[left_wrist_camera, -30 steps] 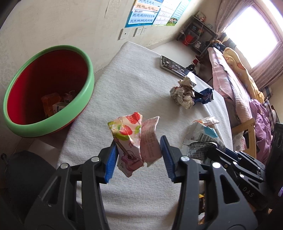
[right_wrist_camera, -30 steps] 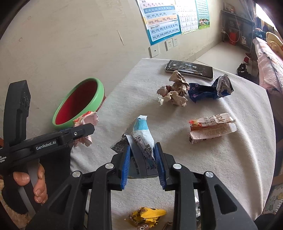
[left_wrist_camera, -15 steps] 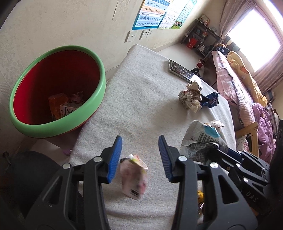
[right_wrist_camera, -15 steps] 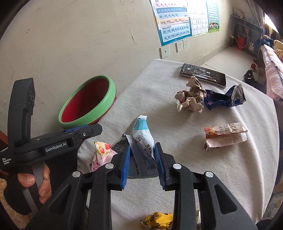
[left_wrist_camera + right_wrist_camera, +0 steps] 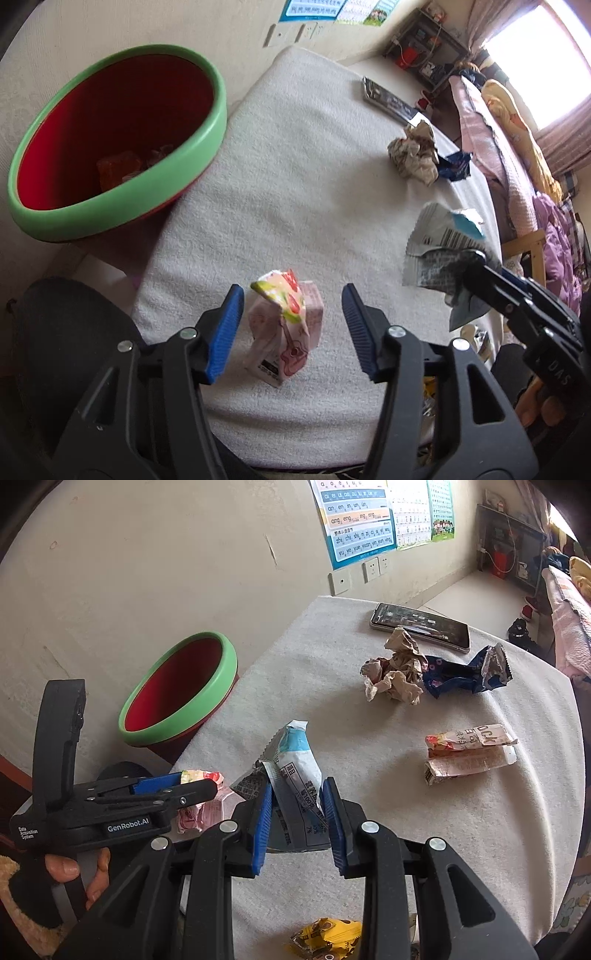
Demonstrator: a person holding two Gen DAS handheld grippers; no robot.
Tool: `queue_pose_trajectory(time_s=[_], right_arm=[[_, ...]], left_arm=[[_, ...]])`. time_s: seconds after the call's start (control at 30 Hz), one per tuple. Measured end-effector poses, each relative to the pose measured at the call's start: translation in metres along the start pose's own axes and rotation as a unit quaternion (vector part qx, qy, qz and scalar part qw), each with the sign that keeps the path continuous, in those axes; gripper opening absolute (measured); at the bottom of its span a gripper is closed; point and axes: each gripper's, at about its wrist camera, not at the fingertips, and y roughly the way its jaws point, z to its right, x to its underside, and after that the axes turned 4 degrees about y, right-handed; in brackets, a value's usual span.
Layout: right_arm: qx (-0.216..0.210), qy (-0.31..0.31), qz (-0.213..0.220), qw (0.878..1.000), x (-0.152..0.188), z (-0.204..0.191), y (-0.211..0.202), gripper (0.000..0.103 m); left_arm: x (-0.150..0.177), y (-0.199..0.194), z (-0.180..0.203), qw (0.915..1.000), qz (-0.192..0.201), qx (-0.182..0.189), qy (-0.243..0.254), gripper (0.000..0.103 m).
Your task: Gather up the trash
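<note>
The pink carton stands on the white cloth at lower centre of the left wrist view, between the blue pads of the left gripper, whose jaws are spread wide with a gap on each side of it. In the right wrist view the same carton shows at lower left, partly hidden behind that gripper.

The right gripper is closed narrowly on a white and blue wrapper, which sticks up from its pads at lower centre; in the left wrist view the wrapper hangs at the right edge.

The bin, red inside with a green rim, sits off the cloth's edge at upper left and holds some scraps, too dim to name. Further up the cloth lie a paper ball touching a dark blue wrapper, a phone beyond them, and an orange wrapper at right. A yellow wrapper lies at the bottom edge.
</note>
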Motion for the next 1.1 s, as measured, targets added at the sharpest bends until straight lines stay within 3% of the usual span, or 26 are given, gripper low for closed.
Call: queue_pose_trajectory(time_s=[0.2,0.33,0.43,0.73,1.1], right_arm=[[-0.001,0.0,0.001,1.0,0.0,0.0,0.0,0.028],[-0.001,0.002,0.002,1.0,0.0,0.001,-0.001,0.028],[-0.002,0.001,0.003,1.0,0.0,0.001,-0.003,0.028],[-0.003,-0.002,0.003,1.0,-0.001,-0.001,-0.004,0.028],[-0.009,-0.007,0.0,1.0,-0.004,-0.007,-0.001,0.028]], left_arm=[[0.006,0.009,0.014,0.9993,-0.019,-0.001,0.032,0.052],[0.007,0.008,0.011,0.9996,-0.018,0.003,0.023,0.032],[0.006,0.007,0.006,0.9998,-0.014,0.009,0.009,0.025],[0.005,-0.001,0.007,0.9999,0.004,0.015,0.006,0.021],[-0.012,-0.036,-0.013,0.9974,0.069,0.008,-0.021,0.021]])
